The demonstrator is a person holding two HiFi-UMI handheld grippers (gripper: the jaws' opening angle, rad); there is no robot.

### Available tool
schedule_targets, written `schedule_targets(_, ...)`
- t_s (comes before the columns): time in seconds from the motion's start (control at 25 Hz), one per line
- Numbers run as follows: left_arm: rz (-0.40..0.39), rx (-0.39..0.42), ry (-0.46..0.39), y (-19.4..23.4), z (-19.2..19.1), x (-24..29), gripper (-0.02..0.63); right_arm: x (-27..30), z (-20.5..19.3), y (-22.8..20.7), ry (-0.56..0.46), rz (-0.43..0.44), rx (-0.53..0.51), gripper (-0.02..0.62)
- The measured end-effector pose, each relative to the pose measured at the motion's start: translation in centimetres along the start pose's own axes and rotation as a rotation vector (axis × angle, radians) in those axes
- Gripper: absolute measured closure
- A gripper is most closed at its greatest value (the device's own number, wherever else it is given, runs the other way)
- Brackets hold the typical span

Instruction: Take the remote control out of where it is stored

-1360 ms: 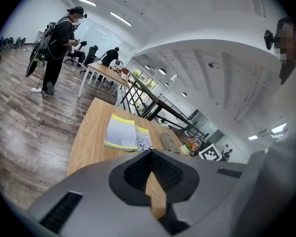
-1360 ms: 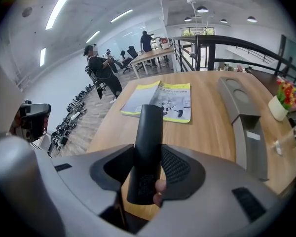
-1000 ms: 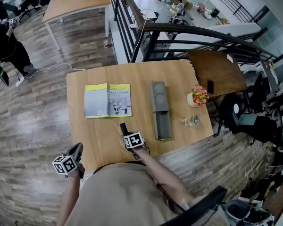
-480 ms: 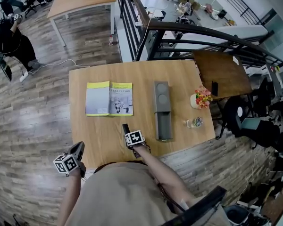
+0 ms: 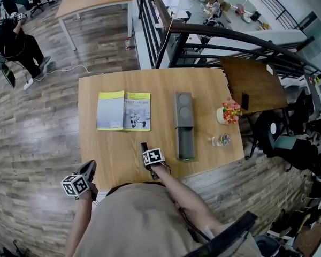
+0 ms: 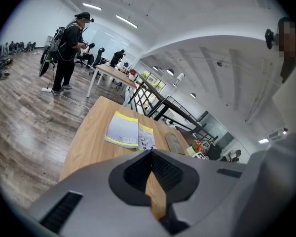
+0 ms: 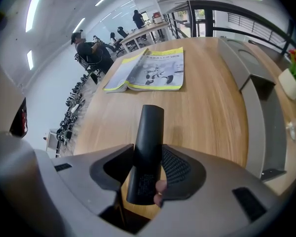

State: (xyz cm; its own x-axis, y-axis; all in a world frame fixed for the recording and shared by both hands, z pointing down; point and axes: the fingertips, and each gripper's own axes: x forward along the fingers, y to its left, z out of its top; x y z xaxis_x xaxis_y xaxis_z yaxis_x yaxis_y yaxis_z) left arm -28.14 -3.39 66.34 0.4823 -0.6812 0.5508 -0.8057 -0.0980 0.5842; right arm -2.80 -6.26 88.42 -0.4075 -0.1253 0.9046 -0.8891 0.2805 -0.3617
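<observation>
Plainly the extraction itself looks done. The wooden surface (image 5: 96, 90) carries, from far left to right, an open booklet (image 5: 123, 111), a long grey storage case (image 5: 183, 123) with its near tray (image 5: 185, 143) slid out and seemingly vacant, a small flower pot (image 5: 228, 111) and a little glass piece (image 5: 220, 140). The black remote control (image 7: 148, 147) is out of the case – clamped near its lower end in the right tool (image 7: 149, 169), its free end sticking out past the jaws, over bare wood just left of the tray and close to the near edge. The left tool (image 6: 151, 181) hangs off the near-left corner, its jaws drawn narrow with nothing between them.

What seems left is only to set the remote control down or keep it in hand. Setting it down would call for tilting it flatter and lowering it onto the bare strip between the booklet and the near edge, then letting go.

Room is generous there: the booklet lies well to the far side, and the case is the closest obstacle on the right. The near edge is the thing to mind – the person's body stands right against it, so a placement slightly farther in would be safer.
</observation>
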Motion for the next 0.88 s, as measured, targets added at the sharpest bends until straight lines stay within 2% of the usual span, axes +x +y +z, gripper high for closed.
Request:
schedule_targets(0.32, 0.01, -0.001, 0.0, -0.4, -0.1, 0.1, 0.603, 1.3, -2.0, -1.2, 0.069, 0.012, 0.056, 0.416)
schedule_targets(0.56, 0.03, -0.006, -0.001, 0.2, -0.3, -0.5, 0.603, 2.1, -3.1, -2.1, 0.084, 0.006, 0.089, 0.416)
schedule_targets(0.88, 0.051, -0.011, 0.002, 0.2, -0.5, -1.3, 0.603, 2.7, -3.4, -1.4, 0.089, 0.009, 0.079, 0.416)
